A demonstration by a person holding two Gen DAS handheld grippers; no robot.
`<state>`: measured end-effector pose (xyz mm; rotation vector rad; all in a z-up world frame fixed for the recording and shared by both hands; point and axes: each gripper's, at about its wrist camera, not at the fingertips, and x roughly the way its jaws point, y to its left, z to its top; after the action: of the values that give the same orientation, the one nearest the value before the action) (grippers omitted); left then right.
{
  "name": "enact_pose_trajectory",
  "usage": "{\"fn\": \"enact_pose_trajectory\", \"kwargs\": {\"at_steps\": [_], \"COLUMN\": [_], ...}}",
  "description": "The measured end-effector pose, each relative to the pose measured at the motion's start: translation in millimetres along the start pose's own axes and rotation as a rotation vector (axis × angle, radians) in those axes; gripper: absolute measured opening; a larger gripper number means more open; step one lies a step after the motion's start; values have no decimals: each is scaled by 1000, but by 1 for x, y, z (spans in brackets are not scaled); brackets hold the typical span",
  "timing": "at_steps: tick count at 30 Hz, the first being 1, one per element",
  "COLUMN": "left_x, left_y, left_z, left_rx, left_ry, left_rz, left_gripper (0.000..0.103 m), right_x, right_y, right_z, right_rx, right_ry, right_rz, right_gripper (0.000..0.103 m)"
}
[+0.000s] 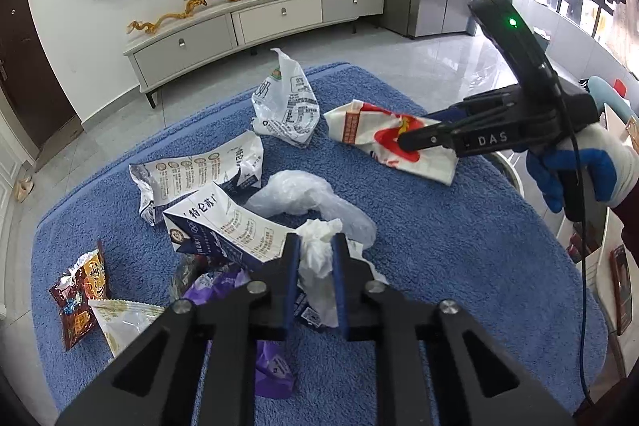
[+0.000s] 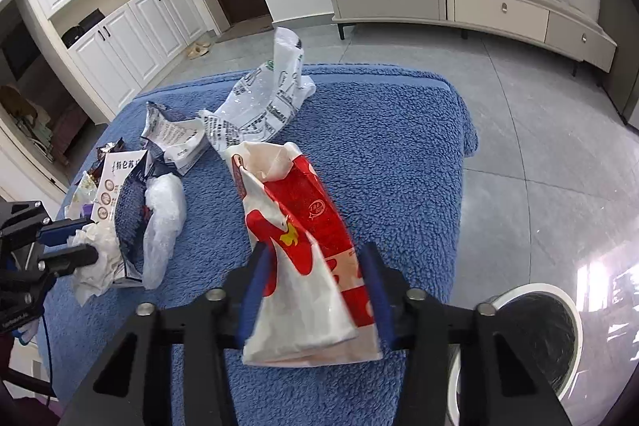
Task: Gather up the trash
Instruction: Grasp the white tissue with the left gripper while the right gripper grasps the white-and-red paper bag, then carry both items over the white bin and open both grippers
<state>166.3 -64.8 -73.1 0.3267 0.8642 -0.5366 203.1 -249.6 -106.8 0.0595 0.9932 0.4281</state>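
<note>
Two tools, left tool (image 1: 315,258) pinching one tissue (image 1: 317,266), right tool (image 2: 315,290) clamping one red-white bag (image 2: 303,258)

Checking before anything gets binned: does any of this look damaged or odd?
Yes. The milk carton left of the tissue is torn open and crushed flat. The red-and-white bag lies crumpled, mouth gaping. All of it is scattered on the blue towel.

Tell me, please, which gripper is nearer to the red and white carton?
Right. The right gripper has its fingers on either side of the red and white carton; the left gripper is across the blue cloth, closed on a crumpled tissue.
</note>
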Motion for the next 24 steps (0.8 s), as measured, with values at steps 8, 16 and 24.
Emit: {"fn": "enact_pose_trajectory", "kwargs": {"at_steps": [8,16,24], "left_x": [-17,-51,-84], "left_y": [-3,-2,-6], "left_z": [-3,-5,2], "left_rx": [-39,-81,-120], "left_ry": [-36,-99,-160], "left_rz": [-7,-4,-13], "left_gripper": [13,12,12], "right_x": [-17,-33,-65], "right_y": [24,52,73], "right_z": [-10,-23,-34], "right_rx": [-29,-23,15], "right_ry": [-59,-95,-171], "right_rz": [-39,-48,-38], "right_gripper": [20,14,14]}}
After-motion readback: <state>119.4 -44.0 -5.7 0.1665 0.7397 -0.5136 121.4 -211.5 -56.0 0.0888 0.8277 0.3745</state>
